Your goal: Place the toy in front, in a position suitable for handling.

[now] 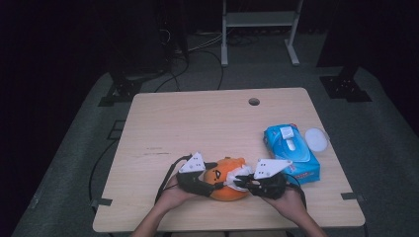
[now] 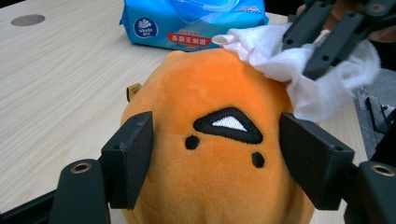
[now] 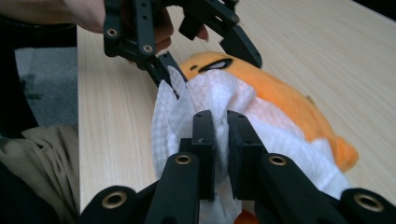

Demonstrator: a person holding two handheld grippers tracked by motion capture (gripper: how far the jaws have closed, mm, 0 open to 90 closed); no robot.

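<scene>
An orange plush toy (image 1: 225, 180) with a black-and-white face lies near the front edge of the wooden table (image 1: 197, 118). My left gripper (image 2: 219, 158) has a jaw on each side of the plush (image 2: 219, 196), and both pads press into its sides. The right gripper (image 3: 222, 126) is shut on a crumpled white wipe (image 3: 215, 93) and holds it against the top of the plush (image 3: 285, 102). In the high view the left gripper (image 1: 210, 183) comes in from the left, and the right gripper (image 1: 240, 180) with the wipe (image 1: 242, 172) from the right.
A blue pack of wet wipes (image 1: 291, 150) lies to the right of the plush, with a white round lid (image 1: 316, 139) beside it. There is a cable hole (image 1: 254, 101) near the table's far edge. A metal stand (image 1: 259, 19) rises behind the table.
</scene>
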